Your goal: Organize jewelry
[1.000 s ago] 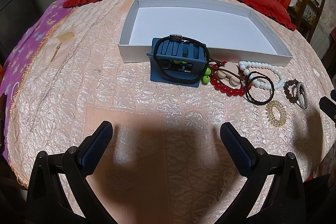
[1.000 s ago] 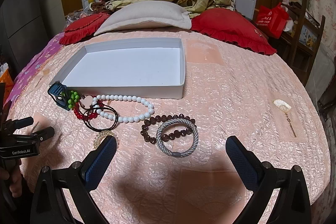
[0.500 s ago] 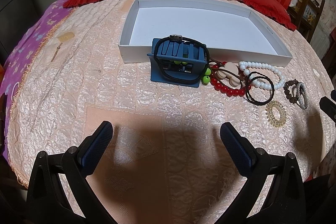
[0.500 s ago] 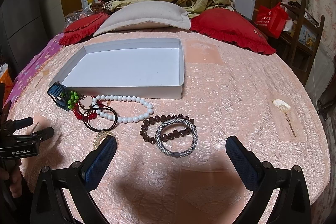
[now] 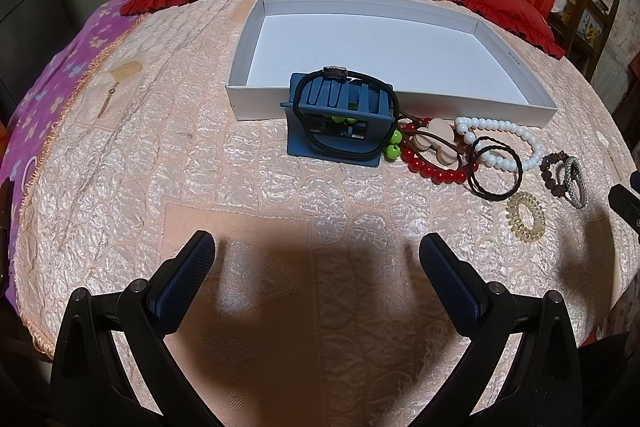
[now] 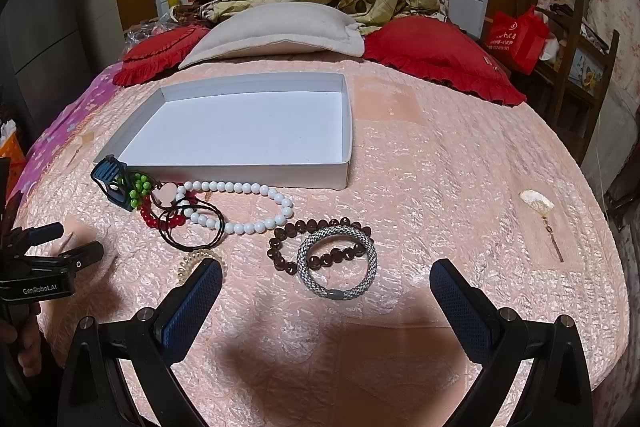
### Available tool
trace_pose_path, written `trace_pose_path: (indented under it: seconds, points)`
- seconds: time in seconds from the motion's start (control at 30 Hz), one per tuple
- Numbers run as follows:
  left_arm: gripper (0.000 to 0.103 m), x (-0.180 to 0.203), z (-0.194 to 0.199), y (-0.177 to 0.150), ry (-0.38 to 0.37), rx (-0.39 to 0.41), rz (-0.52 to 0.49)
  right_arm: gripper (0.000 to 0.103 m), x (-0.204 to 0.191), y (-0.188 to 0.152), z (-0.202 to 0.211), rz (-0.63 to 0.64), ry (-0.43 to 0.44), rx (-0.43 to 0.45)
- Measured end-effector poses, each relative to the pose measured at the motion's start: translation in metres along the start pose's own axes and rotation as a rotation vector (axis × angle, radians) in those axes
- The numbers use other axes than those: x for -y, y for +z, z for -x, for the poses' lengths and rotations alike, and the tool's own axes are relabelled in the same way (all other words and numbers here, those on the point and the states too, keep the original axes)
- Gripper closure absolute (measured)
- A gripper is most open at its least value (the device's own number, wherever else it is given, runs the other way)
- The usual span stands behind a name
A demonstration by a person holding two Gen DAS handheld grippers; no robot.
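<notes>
An empty white tray [image 5: 256, 109] [image 6: 248, 171] lies on the pink bedspread. In front of it stand a blue rack [image 5: 340, 115] [image 6: 114, 183] with a black band around it, green beads [image 6: 138, 187], red beads [image 5: 436, 173], a white bead bracelet [image 5: 500, 143] [image 6: 256, 203], black hair ties [image 5: 496, 167] [image 6: 192, 223], a clear coil tie [image 5: 525, 221], a brown bead bracelet [image 6: 292, 243] and a grey woven bracelet [image 6: 338, 261] [image 5: 575, 181]. My left gripper [image 5: 316, 259] is open, well short of the rack. My right gripper [image 6: 326, 287] is open, just before the grey bracelet.
Red cushions [image 6: 436, 55] and a beige pillow [image 6: 276, 31] lie behind the tray. A small shell pendant [image 6: 538, 205] lies at the right, another [image 5: 122, 73] at the left. The left gripper also shows at the left edge of the right wrist view [image 6: 48, 259].
The right gripper has crept slightly forward toward the grey bracelet. The left gripper has not visibly moved.
</notes>
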State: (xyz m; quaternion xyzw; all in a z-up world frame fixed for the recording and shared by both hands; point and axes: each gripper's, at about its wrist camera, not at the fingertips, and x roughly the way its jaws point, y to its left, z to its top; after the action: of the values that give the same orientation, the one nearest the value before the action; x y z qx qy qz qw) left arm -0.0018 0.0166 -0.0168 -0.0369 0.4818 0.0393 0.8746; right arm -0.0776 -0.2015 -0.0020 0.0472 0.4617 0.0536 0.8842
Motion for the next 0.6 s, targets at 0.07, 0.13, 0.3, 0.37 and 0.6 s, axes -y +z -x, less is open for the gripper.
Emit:
trace_pose_path:
  seconds: [0.07,0.13,0.3,0.37,0.6]
  points:
    - [0.001,0.000,0.000,0.000,0.000,0.000,0.000,0.000,-0.001,0.000,0.000,-0.002,-0.002,0.000]
    - [0.001,0.000,0.000,0.000,0.000,0.000,0.000,0.000,-0.003,0.000,-0.001,-0.004,-0.003,-0.001]
    - [0.001,-0.002,0.000,0.000,0.006,-0.004,0.003,0.000,-0.007,-0.001,-0.002,-0.005,-0.006,-0.004]
    - [0.001,-0.004,0.002,0.001,0.006,0.000,0.009,0.000,-0.007,-0.001,-0.003,-0.007,-0.009,-0.008]
    - [0.001,-0.013,0.006,0.005,-0.014,0.016,0.041,0.000,-0.005,-0.004,-0.008,-0.018,-0.016,-0.033]
